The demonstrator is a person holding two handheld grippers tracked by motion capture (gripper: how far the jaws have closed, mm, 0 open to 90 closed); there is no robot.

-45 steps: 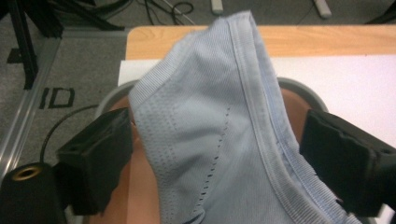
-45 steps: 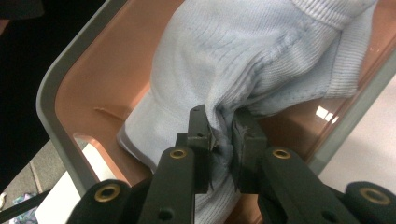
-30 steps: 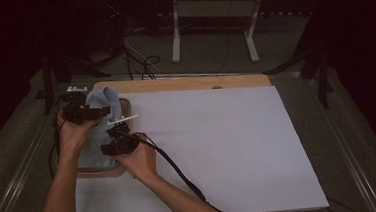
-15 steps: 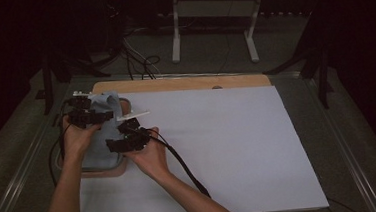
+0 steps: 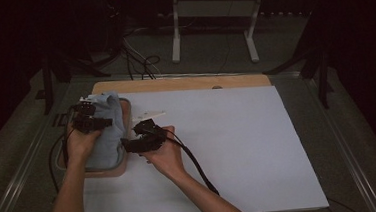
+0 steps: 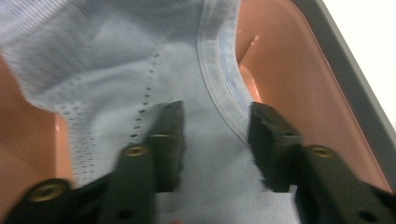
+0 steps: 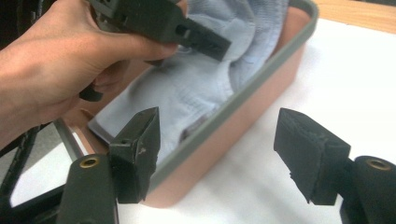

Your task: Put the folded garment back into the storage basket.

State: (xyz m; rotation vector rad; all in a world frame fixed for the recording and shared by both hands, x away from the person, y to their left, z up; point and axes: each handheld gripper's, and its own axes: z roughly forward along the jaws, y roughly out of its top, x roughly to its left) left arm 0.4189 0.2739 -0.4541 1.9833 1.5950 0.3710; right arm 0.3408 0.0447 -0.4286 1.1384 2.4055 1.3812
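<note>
**Left jaws closing on the cloth in the tray; nothing lifted out yet**

I start with the table [image 5: 229, 148], covered by a big white sheet with a strip of bare wood along its far edge. At its left end sits the pink tray [image 5: 111, 169] with a grey rim, and the light blue cloth [image 5: 108, 124] lies bunched inside it, filling most of the tray and humped up at the far end.

My left gripper [image 5: 88, 124] is down over the cloth. In the left gripper view its jaws have just been closing, and a fold of the cloth [image 6: 201, 140], including a stitched hem, lies between the pads [image 6: 169, 140]. I cannot tell whether the pads are pressing on the fabric or merely straddling it, so I judge the pinch to be under way, not secured.

My right gripper [image 5: 140, 137] hovers just beside the tray, over the white sheet. In the right gripper view its jaws have just been opening; they stand apart with nothing between them, the near wall of the tray [image 7: 224, 135] in front of them.

My reading is that the work is at an early stage: the cloth is wholly in the tray, the first grasp is forming, and lifting it out onto the sheet is all left to do.
</note>
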